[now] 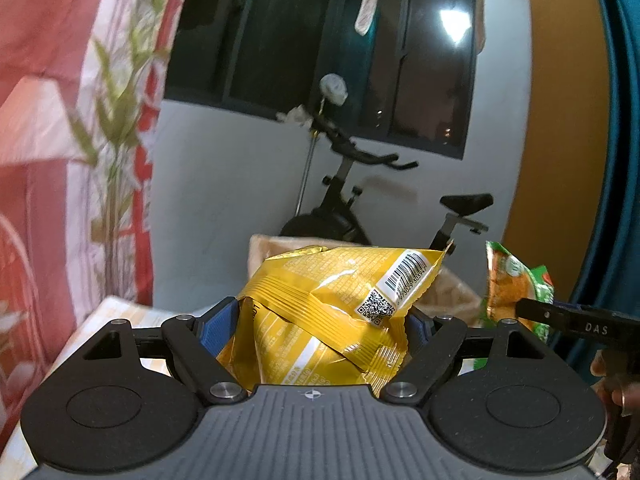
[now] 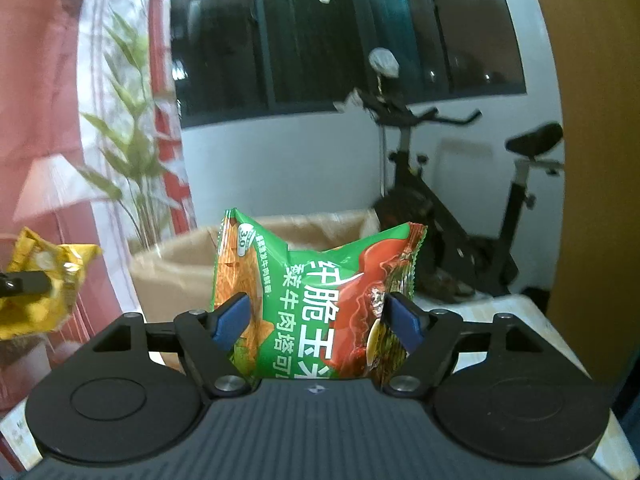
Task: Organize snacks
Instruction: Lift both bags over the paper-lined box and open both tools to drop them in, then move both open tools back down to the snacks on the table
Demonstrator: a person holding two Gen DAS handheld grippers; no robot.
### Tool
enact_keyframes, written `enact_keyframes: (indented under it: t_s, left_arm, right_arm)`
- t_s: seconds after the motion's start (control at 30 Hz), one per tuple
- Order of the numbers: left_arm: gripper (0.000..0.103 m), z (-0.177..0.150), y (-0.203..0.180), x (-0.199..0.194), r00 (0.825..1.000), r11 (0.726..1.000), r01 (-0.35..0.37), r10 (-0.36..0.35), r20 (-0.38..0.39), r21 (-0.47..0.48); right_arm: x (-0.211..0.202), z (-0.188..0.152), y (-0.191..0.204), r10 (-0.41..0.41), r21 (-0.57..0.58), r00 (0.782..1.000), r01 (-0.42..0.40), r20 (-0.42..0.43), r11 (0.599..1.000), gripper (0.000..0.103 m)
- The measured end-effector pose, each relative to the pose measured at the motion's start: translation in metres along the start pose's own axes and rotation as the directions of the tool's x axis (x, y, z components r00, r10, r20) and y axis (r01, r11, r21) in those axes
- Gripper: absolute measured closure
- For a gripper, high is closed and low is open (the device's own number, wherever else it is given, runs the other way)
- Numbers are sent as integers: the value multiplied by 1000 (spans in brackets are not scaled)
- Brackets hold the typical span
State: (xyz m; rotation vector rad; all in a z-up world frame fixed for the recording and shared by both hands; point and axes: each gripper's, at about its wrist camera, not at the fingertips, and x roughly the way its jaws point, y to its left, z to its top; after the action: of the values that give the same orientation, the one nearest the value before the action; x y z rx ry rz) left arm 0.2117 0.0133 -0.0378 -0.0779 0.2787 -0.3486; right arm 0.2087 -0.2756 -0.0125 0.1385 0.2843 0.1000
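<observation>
My left gripper (image 1: 318, 326) is shut on a yellow snack bag (image 1: 332, 304) with a barcode and QR code, held up in the air. My right gripper (image 2: 318, 320) is shut on a green and red snack bag (image 2: 316, 300) with Chinese lettering, also held up. Each bag shows in the other view: the green bag at the right edge of the left wrist view (image 1: 516, 284), the yellow bag at the left edge of the right wrist view (image 2: 44, 280). A tan cardboard box (image 2: 176, 268) stands open just behind both bags.
A black exercise bike (image 2: 440, 208) stands by the white wall under a dark window. A red and white curtain (image 1: 60, 160) with a leaf print hangs at the left. A light wooden table top (image 2: 520, 320) lies below the grippers. An orange wall (image 1: 560, 120) is at the right.
</observation>
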Motion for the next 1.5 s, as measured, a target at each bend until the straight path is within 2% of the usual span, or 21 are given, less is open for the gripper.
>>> enact_keyframes:
  t_s: [0.23, 0.43, 0.63, 0.83, 0.9, 0.97, 1.13, 1.2, 1.27, 1.5]
  left_arm:
    - [19, 25, -13, 30, 998, 998, 56, -56, 35, 5]
    - [19, 47, -19, 78, 994, 994, 105, -104, 40, -31]
    - [19, 59, -18, 128, 991, 988, 135, -134, 21, -72]
    - [18, 50, -16, 167, 990, 989, 127, -131, -45, -76]
    - [15, 49, -13, 176, 992, 992, 102, -107, -61, -77]
    - [8, 50, -10, 185, 992, 992, 93, -99, -72, -82]
    - [8, 53, -2, 187, 991, 993, 85, -93, -92, -88]
    - [8, 54, 0, 182, 991, 994, 73, -81, -103, -87]
    - [8, 54, 4, 174, 991, 994, 55, -66, -117, -90]
    - [8, 54, 17, 129, 989, 996, -48, 36, -145, -78]
  right_arm:
    - [24, 31, 5, 39, -10, 997, -38, 63, 999, 27]
    - [62, 50, 8, 54, -30, 995, -52, 88, 998, 27]
    - [112, 59, 9, 57, -48, 997, -54, 58, 997, 27]
    - [149, 51, 8, 60, -47, 998, -60, -10, 997, 27]
    - [156, 46, 9, 56, -54, 998, -58, -33, 997, 27]
    - [162, 41, 9, 51, -55, 997, -53, -52, 997, 26]
    - [170, 33, 6, 41, -47, 991, -47, -128, 998, 21]
    - [167, 32, 6, 38, -42, 990, -44, -138, 998, 16]
    - [161, 32, 6, 40, -38, 989, -46, -142, 998, 16]
    - [128, 30, 10, 59, -4, 987, -60, -147, 998, 16]
